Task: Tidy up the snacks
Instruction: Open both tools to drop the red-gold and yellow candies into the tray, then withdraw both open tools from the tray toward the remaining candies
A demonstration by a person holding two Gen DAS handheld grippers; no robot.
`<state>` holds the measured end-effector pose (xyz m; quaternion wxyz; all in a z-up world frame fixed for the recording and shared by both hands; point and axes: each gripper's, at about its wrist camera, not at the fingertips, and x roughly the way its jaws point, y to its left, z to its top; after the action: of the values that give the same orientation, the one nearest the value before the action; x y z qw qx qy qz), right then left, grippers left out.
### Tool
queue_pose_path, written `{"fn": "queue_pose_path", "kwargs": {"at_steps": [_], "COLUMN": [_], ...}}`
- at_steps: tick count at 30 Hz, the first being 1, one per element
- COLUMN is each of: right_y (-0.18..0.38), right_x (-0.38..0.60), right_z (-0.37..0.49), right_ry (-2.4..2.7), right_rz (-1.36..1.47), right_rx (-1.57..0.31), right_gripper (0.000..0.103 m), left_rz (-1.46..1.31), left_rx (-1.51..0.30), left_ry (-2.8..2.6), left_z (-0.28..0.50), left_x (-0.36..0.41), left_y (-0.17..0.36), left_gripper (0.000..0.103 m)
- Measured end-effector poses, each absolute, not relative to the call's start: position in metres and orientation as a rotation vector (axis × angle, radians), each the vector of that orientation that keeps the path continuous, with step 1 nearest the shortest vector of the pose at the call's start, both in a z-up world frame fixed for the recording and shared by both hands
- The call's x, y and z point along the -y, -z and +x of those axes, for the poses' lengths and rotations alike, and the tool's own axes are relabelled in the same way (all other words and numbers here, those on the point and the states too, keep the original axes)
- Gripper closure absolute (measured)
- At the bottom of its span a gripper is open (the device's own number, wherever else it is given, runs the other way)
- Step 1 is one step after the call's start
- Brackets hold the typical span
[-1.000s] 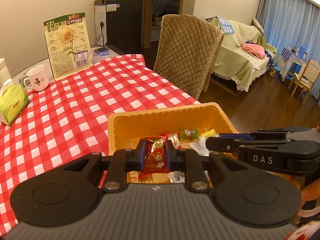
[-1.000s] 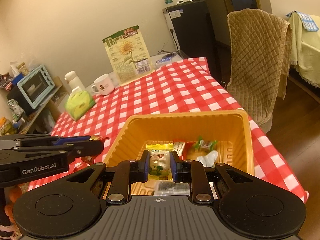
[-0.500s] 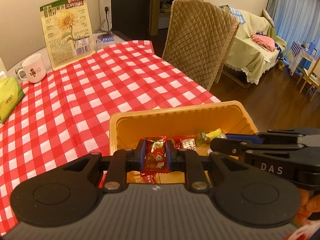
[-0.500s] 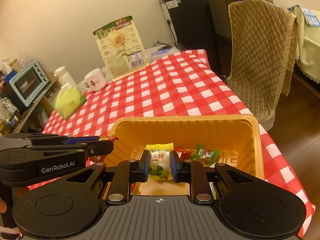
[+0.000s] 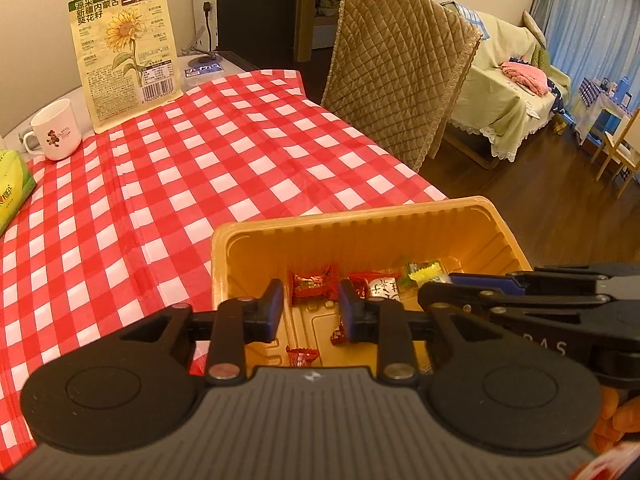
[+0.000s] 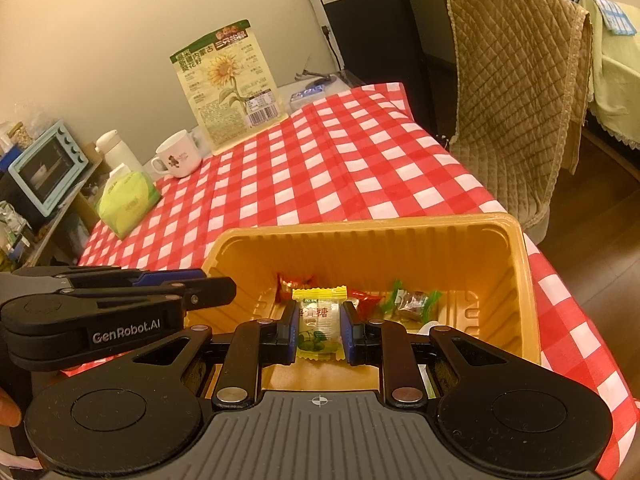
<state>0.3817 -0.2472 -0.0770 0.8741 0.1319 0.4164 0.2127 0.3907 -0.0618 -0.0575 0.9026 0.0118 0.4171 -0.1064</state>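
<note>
An orange plastic tray (image 5: 352, 216) sits on the red-checked tablecloth and holds several wrapped candies. My left gripper (image 5: 311, 300) hovers over the tray's near left part; its jaws are opening. A red candy (image 5: 313, 282) lies just beyond its fingertips, free of the pads. In the right wrist view the same tray (image 6: 360, 226) fills the middle. My right gripper (image 6: 320, 328) is shut on a yellow-green candy (image 6: 319, 314) above the tray's near side. The left gripper (image 6: 228, 290) reaches in from the left there, and the right gripper (image 5: 436, 296) crosses the left wrist view's right side.
At the far end stand a sunflower seed bag (image 5: 124, 48), a white mug (image 5: 56, 136) and a green tissue pack (image 5: 12, 188). A quilted chair (image 5: 400, 72) stands past the table's right edge. A blue toaster oven (image 6: 44, 168) sits off to the left.
My left jaws have parted and the red candy has left them, now lying in the tray. Both grippers have come lower and closer to the tray. The right still holds its candy.
</note>
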Motion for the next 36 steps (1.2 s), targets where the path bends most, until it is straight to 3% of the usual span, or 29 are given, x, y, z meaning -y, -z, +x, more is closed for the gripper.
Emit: {"fn": "queue_pose_path", "kwargs": {"at_steps": [13, 21, 23, 24, 25, 27, 30, 36], "right_y": [0.080, 0.080, 0.081, 0.080, 0.080, 0.078, 0.075, 0.064], "right_x": [0.242, 0.237, 0.238, 0.239, 0.240, 0.244, 0.248, 0.257], "right_z": [0.382, 0.381, 0.380, 0.380, 0.379, 0.375, 0.374, 0.365], "right_ry": [-0.455, -0.455, -0.445, -0.444, -0.438, -0.420, -0.411, -0.386], "right_rz": [0.284, 0.300, 0.296, 0.299, 0.304, 0.323, 0.335, 0.347], "right_rx": [-0.878, -0.903, -0.907, -0.908, -0.906, -0.888, -0.891, -0.883], "right_gripper": [0.081, 0.081, 0.079, 0.072, 0.057, 0.040, 0.037, 0.017], "left_rz": [0.004, -0.004, -0.010, -0.011, -0.013, -0.017, -0.021, -0.026], "left_rx": [-0.851, -0.846, -0.845, -0.843, -0.840, -0.835, -0.829, -0.801], "left_ry": [0.228, 0.221, 0.218, 0.215, 0.213, 0.210, 0.208, 0.204], "left_z": [0.378, 0.368, 0.364, 0.362, 0.360, 0.356, 0.351, 0.336], "left_x": [0.052, 0.047, 0.045, 0.044, 0.043, 0.042, 0.042, 0.043], "left_y": [0.052, 0.050, 0.050, 0.049, 0.049, 0.047, 0.043, 0.031], "left_gripper": [0.075, 0.069, 0.063, 0.061, 0.058, 0.056, 0.049, 0.031]}}
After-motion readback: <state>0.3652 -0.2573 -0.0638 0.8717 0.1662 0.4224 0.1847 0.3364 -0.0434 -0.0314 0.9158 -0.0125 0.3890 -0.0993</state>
